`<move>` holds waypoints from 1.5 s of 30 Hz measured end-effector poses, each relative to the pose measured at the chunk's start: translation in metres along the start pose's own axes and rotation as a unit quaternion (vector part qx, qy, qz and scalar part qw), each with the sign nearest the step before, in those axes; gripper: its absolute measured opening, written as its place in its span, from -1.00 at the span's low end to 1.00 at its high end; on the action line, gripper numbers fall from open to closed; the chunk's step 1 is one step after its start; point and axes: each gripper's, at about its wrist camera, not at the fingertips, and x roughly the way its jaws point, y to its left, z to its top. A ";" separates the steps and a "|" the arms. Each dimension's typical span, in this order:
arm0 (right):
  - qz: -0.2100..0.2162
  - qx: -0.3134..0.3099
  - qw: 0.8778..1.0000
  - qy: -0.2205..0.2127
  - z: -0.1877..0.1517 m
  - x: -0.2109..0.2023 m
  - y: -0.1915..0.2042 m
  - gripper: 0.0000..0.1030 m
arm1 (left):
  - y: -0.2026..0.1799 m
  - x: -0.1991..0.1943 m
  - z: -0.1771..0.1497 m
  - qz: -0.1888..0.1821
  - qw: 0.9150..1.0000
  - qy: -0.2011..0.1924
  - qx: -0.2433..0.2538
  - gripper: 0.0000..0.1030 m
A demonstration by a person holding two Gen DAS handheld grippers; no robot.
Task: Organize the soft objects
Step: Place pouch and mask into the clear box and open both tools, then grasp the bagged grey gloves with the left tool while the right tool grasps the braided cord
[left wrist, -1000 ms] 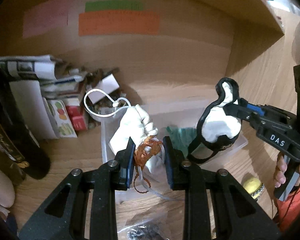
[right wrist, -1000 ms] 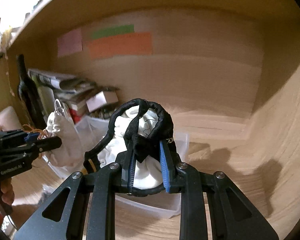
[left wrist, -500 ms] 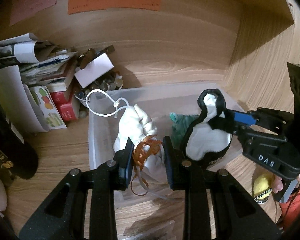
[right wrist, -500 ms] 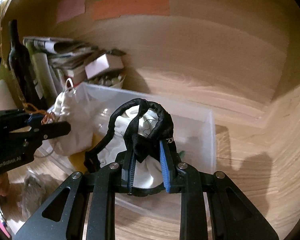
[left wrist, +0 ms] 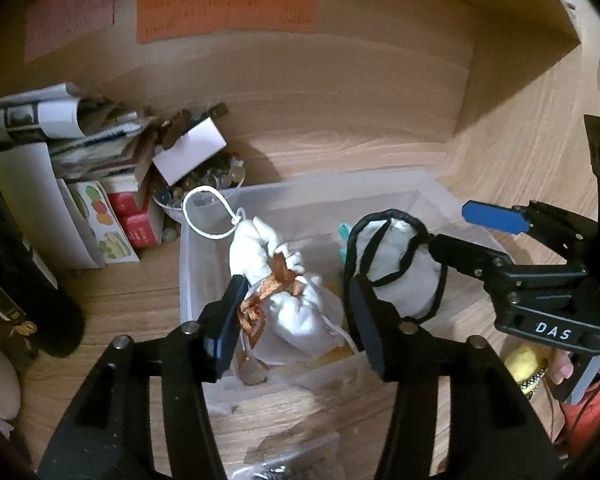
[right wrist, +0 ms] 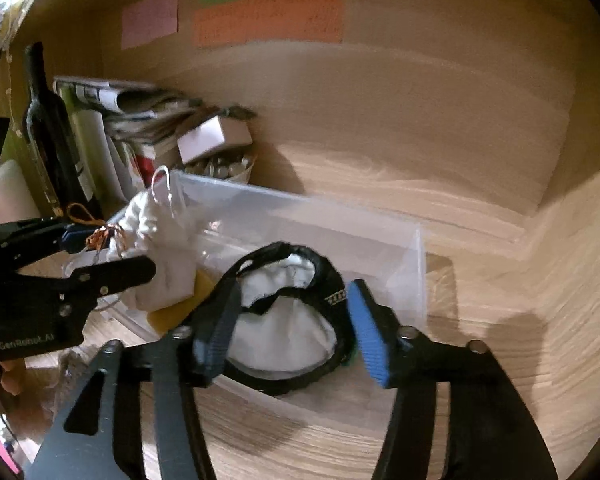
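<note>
A clear plastic bin (left wrist: pixel 300 196) (right wrist: pixel 380 236) stands on the wooden shelf. A white cloth pouch (left wrist: pixel 296 308) (right wrist: pixel 168 256) with an orange-brown cord and white loop lies in the bin's left part, between the open jaws of my left gripper (left wrist: pixel 296 312) (right wrist: pixel 112 252). A white pouch with black trim (left wrist: pixel 404 268) (right wrist: pixel 284 332) lies in the bin's right part. My right gripper (right wrist: pixel 292 328) (left wrist: pixel 448 228) is open around it, fingers apart. Something green and something yellow lie under the pouches.
Rolled newspapers, small boxes (left wrist: pixel 100 220) and a bowl of small bits (left wrist: pixel 204 184) crowd the shelf's left. A dark bottle (right wrist: pixel 48 128) stands far left. The shelf's back and right walls are close. A plastic bag (left wrist: pixel 288 464) lies in front of the bin.
Both grippers have opened and let go of their pouches, which now rest in the bin. Both had lowered over the bin beforehand.
</note>
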 end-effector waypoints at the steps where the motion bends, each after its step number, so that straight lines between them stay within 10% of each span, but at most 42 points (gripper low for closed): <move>1: -0.002 0.000 1.000 -0.005 0.001 -0.004 0.000 0.11 | -0.001 -0.005 0.000 0.001 1.000 -0.006 0.001 0.15; 25: -0.025 0.005 0.995 -0.091 -0.032 -0.103 0.013 0.59 | -0.014 -0.101 -0.036 0.057 0.993 -0.099 -0.003 0.98; 45: -0.051 0.074 0.996 0.004 -0.121 -0.087 -0.002 0.59 | -0.007 -0.067 -0.114 0.038 0.998 0.027 -0.046 0.99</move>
